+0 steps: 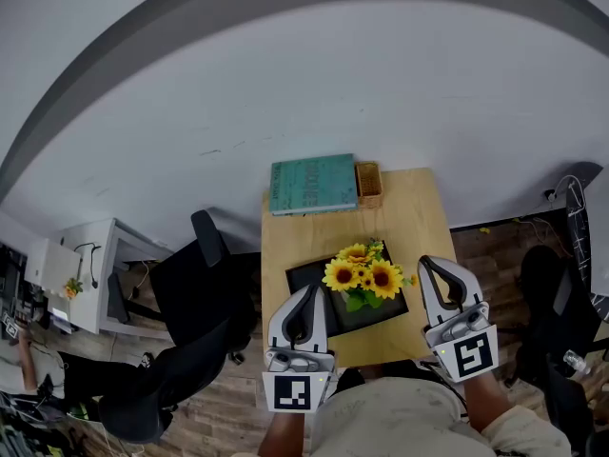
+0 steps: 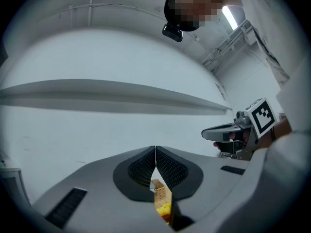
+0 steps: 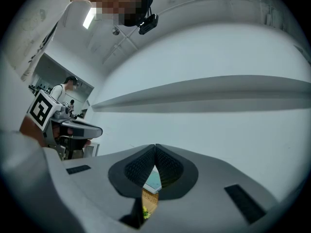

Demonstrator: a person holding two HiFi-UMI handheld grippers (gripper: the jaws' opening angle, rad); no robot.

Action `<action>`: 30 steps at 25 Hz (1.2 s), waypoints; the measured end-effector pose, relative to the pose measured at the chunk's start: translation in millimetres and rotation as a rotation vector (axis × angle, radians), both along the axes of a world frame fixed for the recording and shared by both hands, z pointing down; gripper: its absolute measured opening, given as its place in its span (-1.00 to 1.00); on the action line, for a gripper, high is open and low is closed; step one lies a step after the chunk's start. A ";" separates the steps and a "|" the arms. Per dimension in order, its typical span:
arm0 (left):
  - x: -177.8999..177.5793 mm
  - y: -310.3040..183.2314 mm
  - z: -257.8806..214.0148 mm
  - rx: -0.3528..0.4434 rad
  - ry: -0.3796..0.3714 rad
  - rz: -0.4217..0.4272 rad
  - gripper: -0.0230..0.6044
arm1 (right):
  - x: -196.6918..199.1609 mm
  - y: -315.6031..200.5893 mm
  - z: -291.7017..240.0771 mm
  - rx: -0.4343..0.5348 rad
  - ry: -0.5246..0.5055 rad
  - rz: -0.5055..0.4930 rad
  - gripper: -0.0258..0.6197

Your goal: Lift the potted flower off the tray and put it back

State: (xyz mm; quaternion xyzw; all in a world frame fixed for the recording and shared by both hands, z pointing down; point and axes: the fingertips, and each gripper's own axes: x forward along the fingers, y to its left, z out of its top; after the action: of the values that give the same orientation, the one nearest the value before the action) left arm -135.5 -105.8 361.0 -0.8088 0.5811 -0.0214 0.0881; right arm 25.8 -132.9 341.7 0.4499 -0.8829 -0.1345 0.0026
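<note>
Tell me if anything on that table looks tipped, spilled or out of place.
Nothing stands out. The potted flower sits on its tray, the book and basket lie tidy at the far edge of the table.

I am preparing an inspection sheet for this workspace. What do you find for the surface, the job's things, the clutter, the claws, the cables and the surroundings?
Surface: small wooden table, bare wood around the tray.
Job's things: potted flower with yellow blooms stands on the black tray, toward the near edge, untouched.
Clutter: teal book and wicker basket side by side at the far edge.
Claws: left claw and right claw both shut and empty, one on each side of the flower.
Cables: loose cables by the wall at right, off the table.
Surroundings: black office chair and white desk at left, wooden floor.
</note>
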 end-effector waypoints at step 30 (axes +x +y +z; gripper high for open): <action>-1.8 5.5 -6.3 0.007 0.019 0.002 -0.89 | -4.3 6.1 -2.6 0.003 0.003 -0.018 -0.87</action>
State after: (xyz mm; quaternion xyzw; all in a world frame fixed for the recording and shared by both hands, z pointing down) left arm -137.3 -100.3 354.6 -0.8091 0.5813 -0.0115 0.0854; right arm 21.5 -126.8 339.1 0.4417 -0.8867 -0.1366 0.0019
